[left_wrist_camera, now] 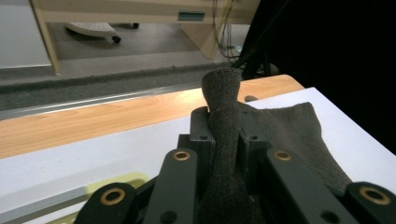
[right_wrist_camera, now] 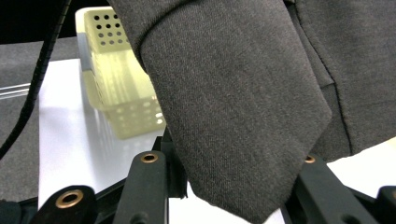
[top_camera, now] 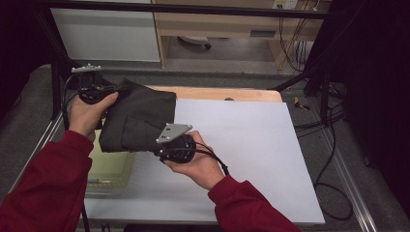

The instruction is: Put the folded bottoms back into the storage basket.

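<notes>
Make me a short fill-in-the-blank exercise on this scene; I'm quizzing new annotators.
1. Both tools are shut on the dark ____ garment.
2. The left tool pinches a bunched fold, and the right tool grips the edge nearer the ____.
3. The pale yellow perforated ____ sits under the garment.
4. The tabletop is covered by a ____ sheet.

Missing words: grey; person; basket; white

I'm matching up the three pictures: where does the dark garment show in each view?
High view: the garment hangs left of centre, held up between the left gripper and right gripper.
Left gripper view: a bunched fold stands at centre, pinched in the jaws.
Right gripper view: it covers the centre and upper right.
Shared landmark: the white sheet on the table.
</notes>
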A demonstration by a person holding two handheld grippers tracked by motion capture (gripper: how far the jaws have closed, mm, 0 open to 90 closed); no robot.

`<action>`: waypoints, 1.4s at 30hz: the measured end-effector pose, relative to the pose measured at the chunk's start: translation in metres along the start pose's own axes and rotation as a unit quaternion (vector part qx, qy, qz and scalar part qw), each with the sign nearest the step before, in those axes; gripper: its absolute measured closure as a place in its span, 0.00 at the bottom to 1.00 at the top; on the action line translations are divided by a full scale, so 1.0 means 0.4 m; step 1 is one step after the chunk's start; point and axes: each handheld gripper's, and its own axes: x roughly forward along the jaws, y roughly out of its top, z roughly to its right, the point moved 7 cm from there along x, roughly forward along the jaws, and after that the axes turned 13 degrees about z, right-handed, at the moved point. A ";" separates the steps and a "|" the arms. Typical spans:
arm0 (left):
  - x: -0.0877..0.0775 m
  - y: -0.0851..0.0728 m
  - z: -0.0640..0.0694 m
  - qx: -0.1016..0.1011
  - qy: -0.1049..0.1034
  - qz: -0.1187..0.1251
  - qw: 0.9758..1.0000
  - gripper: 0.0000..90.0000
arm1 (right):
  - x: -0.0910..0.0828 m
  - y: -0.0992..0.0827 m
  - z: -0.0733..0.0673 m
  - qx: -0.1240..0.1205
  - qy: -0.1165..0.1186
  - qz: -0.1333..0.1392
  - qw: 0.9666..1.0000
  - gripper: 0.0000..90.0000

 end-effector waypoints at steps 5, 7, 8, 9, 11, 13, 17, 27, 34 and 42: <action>-0.024 0.009 -0.041 -0.002 0.013 0.001 1.000 0.89 | 0.034 0.023 -0.003 -0.004 0.007 0.000 1.000 0.71; -0.031 0.012 -0.050 -0.001 0.015 0.002 1.000 0.89 | 0.046 0.029 -0.005 -0.006 0.009 0.001 1.000 0.71; -0.034 0.013 -0.054 0.000 0.017 0.002 1.000 0.89 | 0.051 0.031 -0.007 -0.008 0.010 0.002 1.000 0.71; -0.035 0.014 -0.056 0.000 0.017 0.004 1.000 0.89 | 0.057 0.033 -0.007 -0.011 0.009 0.004 1.000 0.71; -0.037 0.016 -0.062 0.002 0.019 0.004 1.000 0.89 | 0.061 0.033 -0.007 -0.009 0.010 0.005 1.000 0.71; -0.038 0.017 -0.065 0.006 0.020 0.004 1.000 0.89 | 0.070 0.035 -0.008 -0.004 0.012 0.006 1.000 0.71; -0.041 0.024 -0.070 0.012 0.021 0.005 1.000 0.89 | 0.079 0.040 -0.009 -0.005 0.012 0.008 1.000 0.71; -0.057 0.023 -0.104 0.011 0.029 0.008 0.999 0.89 | 0.111 0.049 -0.013 -0.009 0.016 0.009 1.000 0.71; -0.070 0.026 -0.120 0.004 0.033 0.013 0.999 0.89 | 0.122 0.059 -0.015 -0.006 0.015 0.008 1.000 0.71; -0.089 0.026 -0.123 0.014 0.037 0.013 0.999 0.89 | 0.131 0.063 -0.033 -0.013 0.016 0.007 1.000 0.71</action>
